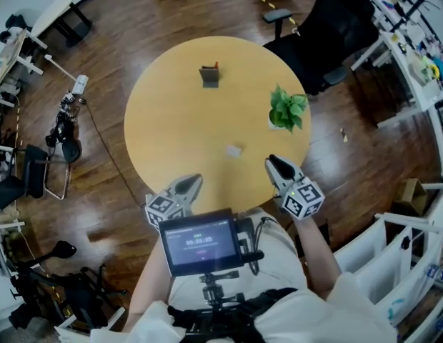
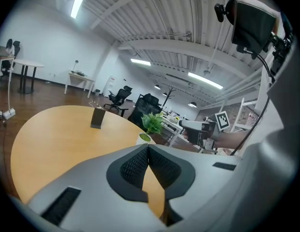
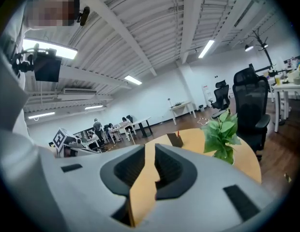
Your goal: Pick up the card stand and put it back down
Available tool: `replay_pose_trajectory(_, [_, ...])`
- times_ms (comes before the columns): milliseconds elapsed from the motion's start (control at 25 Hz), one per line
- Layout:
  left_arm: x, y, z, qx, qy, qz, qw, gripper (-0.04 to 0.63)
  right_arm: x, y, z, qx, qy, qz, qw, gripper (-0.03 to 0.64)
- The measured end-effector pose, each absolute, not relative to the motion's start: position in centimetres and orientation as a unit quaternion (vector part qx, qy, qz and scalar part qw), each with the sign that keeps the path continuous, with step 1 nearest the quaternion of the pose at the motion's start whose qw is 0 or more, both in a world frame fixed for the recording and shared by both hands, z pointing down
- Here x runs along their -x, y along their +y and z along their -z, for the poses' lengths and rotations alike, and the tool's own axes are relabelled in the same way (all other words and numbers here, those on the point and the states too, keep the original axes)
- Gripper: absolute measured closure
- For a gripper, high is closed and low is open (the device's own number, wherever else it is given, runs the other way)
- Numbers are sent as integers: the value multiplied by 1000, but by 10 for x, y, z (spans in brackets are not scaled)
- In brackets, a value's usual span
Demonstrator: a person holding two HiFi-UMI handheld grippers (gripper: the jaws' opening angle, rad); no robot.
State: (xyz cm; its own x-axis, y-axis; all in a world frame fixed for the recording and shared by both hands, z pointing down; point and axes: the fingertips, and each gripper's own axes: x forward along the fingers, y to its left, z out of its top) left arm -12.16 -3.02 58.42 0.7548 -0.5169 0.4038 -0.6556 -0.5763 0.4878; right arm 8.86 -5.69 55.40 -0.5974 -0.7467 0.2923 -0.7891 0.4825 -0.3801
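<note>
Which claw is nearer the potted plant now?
Right. The right claw sits just short of the potted plant, on the person's side; the left claw is farther, off to its left.

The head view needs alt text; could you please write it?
A round table from above: card stand at the far side, potted plant at right. The left hand-held gripper and right hand-held gripper hover empty at the near edge.

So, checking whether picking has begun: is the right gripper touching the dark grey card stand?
Apart. The head view shows the right gripper at the near edge of the round wooden table, the dark grey card stand far across it.
</note>
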Motion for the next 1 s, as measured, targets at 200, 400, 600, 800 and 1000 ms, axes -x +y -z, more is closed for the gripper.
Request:
replay_pose_trajectory(200, [123,-34,-588,-866,-366,-107,323,595,-95,-70,-567,-420,-873,-244,53,543])
replay_pose_trajectory(400, [127,-37,-597,-858,-391,-113,315,595,-100,-76,-574,-395,-881,-253,63,543])
replay_pose_trajectory(600, [119,-40,-590,-852,-401,-114,318,595,-108,-78,-583,-383,-885,-253,72,543])
replay_pose_trajectory(800, [116,-39,-590,-849,-406,-123,314,595,-109,-78,-593,-377,-887,-256,77,543])
replay_pose_trajectory(1000, [119,-43,-590,-846,-412,-121,314,595,-103,-78,-598,-366,-890,-256,87,543])
